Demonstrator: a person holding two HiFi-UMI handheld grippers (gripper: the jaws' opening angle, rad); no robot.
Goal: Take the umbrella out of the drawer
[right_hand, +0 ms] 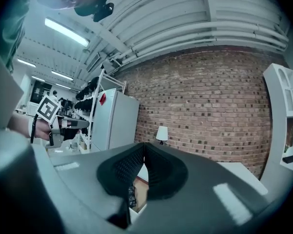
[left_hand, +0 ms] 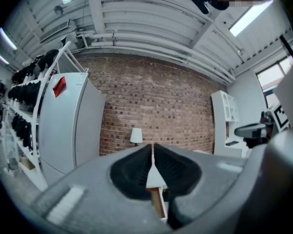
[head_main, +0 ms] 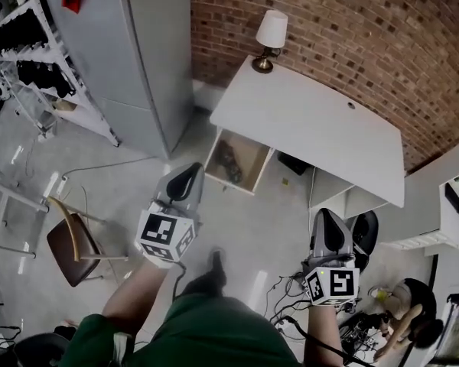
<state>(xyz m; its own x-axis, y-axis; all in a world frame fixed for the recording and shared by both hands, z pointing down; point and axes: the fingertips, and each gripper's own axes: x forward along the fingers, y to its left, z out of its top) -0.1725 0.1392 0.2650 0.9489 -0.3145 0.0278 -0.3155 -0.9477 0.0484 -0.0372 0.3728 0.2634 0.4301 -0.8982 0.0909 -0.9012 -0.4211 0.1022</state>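
Head view: my left gripper (head_main: pixel 185 180) and right gripper (head_main: pixel 329 232) both have their jaws pressed together, holding nothing. The umbrella (head_main: pixel 229 162) lies inside the open drawer (head_main: pixel 252 167), which juts out from under the white desk (head_main: pixel 314 121) at its left end. Open floor (head_main: pixel 268 220) lies between both grippers and the drawer's front rim.

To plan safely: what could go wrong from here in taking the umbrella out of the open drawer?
Both the left gripper and right gripper are shut; reaching so would push the umbrella. The drawer walls stand around it, so the jaws might strike them. Loose cables lie on the floor near the person's foot: perhaps a trip.
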